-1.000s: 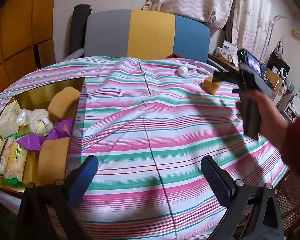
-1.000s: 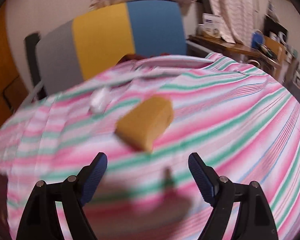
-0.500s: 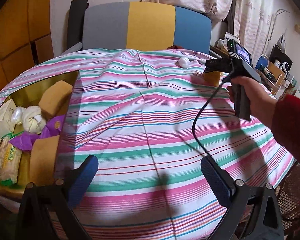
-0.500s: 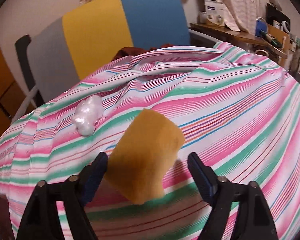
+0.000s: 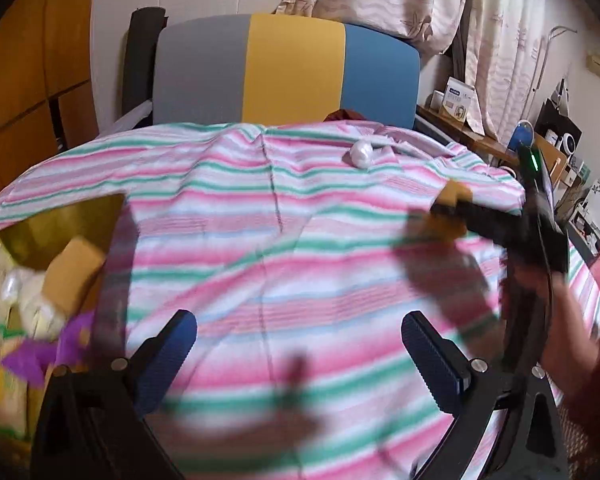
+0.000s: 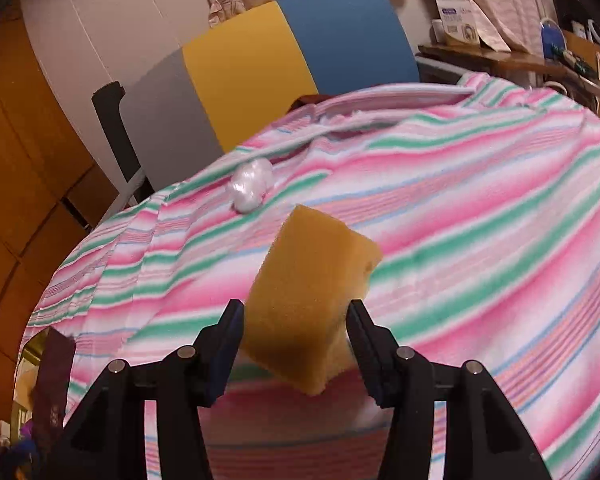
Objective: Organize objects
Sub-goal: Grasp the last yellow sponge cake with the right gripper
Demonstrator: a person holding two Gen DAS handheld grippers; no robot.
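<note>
Fingers of the right gripper (image 6: 295,336) have just been closing and now clench the sponge (image 6: 310,300), lifted off the cloth (image 6: 480,240); left gripper (image 5: 300,344) gapes, holding nothing. Next, I think, carry the sponge to the box (image 5: 60,216)

Warm, dim indoor light in both views. Strong fisheye bending, with black vignette at the corners. Motion blur smears the striped cloth (image 5: 300,240), the gold box (image 5: 60,224) and the person's hand (image 5: 568,340). Soft dark shadows fall across the cloth. The yellow sponge (image 6: 308,300) is fairly sharp.
</note>
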